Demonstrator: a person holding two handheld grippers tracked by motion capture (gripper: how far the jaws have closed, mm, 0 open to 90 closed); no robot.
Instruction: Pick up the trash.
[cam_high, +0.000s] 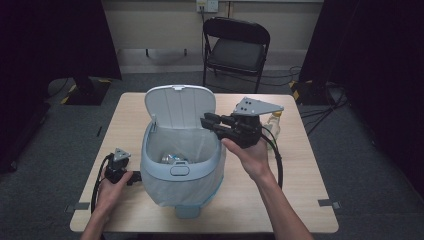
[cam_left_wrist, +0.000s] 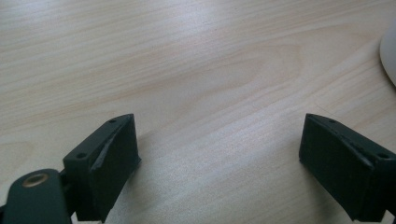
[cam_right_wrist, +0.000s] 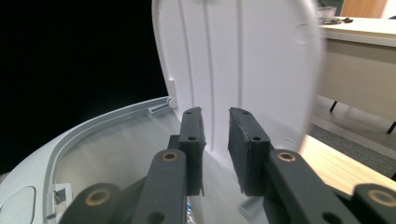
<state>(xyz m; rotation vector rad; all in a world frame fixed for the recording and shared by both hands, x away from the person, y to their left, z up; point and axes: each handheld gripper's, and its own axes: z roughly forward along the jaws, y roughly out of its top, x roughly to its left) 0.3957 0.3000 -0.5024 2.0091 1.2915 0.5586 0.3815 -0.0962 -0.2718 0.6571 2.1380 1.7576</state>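
The bin (cam_high: 181, 165) stands mid-table (cam_high: 300, 200), lid (cam_high: 180, 107) raised behind; a bottle (cam_high: 273, 122) stands to its right.

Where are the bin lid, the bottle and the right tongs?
bin lid (cam_high: 181, 106), high view, middle of the raised lid's inner face
bottle (cam_high: 273, 121), high view, its body behind the right hand
right tongs (cam_right_wrist: 215, 140), right gripper view, gap between the tips

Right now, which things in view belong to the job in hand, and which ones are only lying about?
Belong to the job:
- bin, lid open, liner inside
- crumpled item in the bin
- right gripper above the bin's rim
- bottle behind the right gripper, probably

Lying about:
- left gripper, resting on the table
- folding chair
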